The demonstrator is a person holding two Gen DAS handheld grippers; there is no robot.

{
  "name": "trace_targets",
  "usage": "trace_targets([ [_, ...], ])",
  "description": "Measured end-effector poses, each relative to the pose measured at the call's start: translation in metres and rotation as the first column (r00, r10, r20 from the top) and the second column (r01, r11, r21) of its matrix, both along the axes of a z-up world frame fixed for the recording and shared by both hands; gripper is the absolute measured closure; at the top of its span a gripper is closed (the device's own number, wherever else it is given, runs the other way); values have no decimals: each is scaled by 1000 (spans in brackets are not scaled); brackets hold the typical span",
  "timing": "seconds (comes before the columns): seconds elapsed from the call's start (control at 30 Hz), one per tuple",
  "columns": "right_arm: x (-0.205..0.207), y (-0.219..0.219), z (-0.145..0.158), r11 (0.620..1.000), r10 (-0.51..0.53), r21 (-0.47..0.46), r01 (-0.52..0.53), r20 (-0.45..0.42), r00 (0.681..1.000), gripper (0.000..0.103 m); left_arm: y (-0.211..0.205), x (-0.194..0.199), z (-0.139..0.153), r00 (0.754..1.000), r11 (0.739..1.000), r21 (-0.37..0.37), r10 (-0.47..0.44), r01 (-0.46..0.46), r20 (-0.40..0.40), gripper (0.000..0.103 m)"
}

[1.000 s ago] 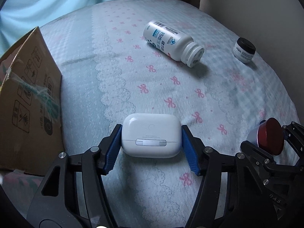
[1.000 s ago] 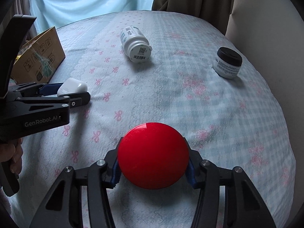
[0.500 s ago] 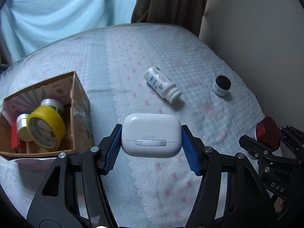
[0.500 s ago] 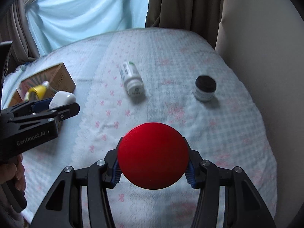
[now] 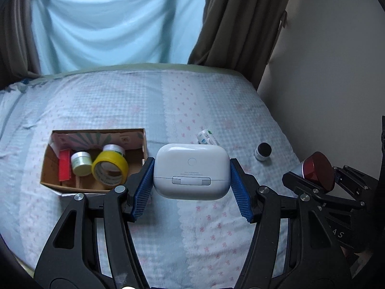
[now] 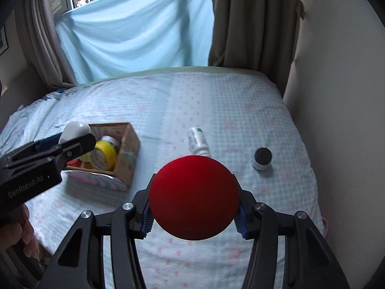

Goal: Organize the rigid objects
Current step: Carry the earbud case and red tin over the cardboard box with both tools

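At about nine o'clock from your left hand-held gripper (image 5: 191, 189) sits the cardboard box (image 5: 51, 183) on the bed (image 5: 168, 110), already holding a yellow tape roll (image 5: 109, 169), a small white jar (image 5: 81, 163) and a red item (image 5: 64, 165). That gripper is closed on the white earbud case (image 5: 191, 171), pads pressing its two short ends, raised well above the bed. Carry it toward nine o'clock, level, and lower it over the bare corner of the box at the tape roll's four o'clock before easing the pads apart. Your right hand-held gripper (image 6: 193, 213) is clamped around the red-lidded jar (image 6: 193, 196); hold it clear at three o'clock until the left has let go. The white bottle (image 6: 198, 141) lying on its side and the black-lidded jar (image 6: 262, 158) wait at twelve to one o'clock.
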State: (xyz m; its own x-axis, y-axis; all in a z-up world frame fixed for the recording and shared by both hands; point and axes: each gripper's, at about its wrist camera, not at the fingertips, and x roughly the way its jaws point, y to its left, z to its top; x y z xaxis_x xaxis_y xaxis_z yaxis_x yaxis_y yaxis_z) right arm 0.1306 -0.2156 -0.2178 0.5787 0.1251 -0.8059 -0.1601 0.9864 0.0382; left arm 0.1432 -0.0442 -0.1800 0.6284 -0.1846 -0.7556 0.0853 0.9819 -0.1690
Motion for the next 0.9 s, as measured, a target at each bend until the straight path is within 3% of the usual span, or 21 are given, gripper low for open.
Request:
trace_targets([
  [0.23,20,71,33,998,63,20,-63,19,998,53,78,2,20,1000,1000,16,16,-16,6,46],
  [0.47,51,156,32,997,19,77,-18,-9,1000,53,183,25,12,1000,1000,25,1,-1,-12,46],
  [0.67,75,217,2,991,-48,123,59,-92,995,53,253,55,-20,996,997,61,-50,55,-75,46],
  [0.9,100,260,-56,986,-101,113,125,-199,975,53,278,90,-85,980,993,43,-105,113,-167,46],
])
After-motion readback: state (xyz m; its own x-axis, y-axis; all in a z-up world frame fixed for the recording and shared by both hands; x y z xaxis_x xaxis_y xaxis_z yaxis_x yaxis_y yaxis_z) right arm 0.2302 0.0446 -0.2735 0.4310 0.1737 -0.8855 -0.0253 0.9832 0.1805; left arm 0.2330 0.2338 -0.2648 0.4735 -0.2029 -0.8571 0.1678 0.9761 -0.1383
